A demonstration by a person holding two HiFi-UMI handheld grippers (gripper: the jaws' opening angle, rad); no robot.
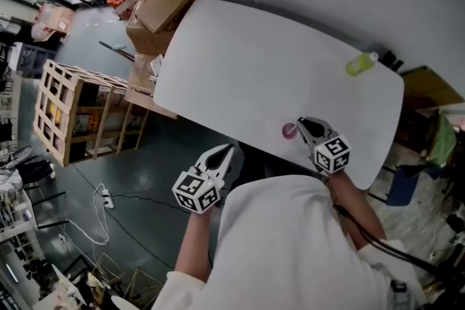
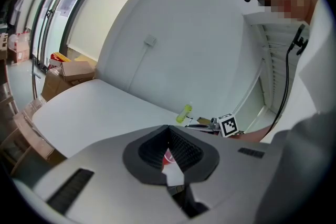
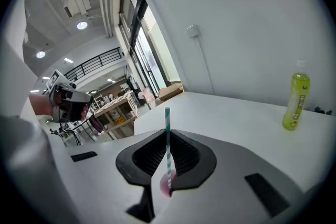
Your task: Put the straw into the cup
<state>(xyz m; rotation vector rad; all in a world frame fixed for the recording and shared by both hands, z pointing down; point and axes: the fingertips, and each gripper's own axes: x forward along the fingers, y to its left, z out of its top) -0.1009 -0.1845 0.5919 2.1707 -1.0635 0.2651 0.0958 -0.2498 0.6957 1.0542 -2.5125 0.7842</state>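
No print can be read — the green bottle (image 3: 295, 96) label is too small; the marker cube (image 1: 332, 154) bears only square patterns.

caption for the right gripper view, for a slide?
Right gripper shut on an upright teal-striped straw, lower end at the pink cup; green bottle on the white table.

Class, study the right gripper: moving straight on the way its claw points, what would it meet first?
Probably the pink cup, sitting just ahead of the right gripper's claw tips, below the striped straw it grips. Depth is unclear: if the claw clears the rim, only bare white table lies ahead.
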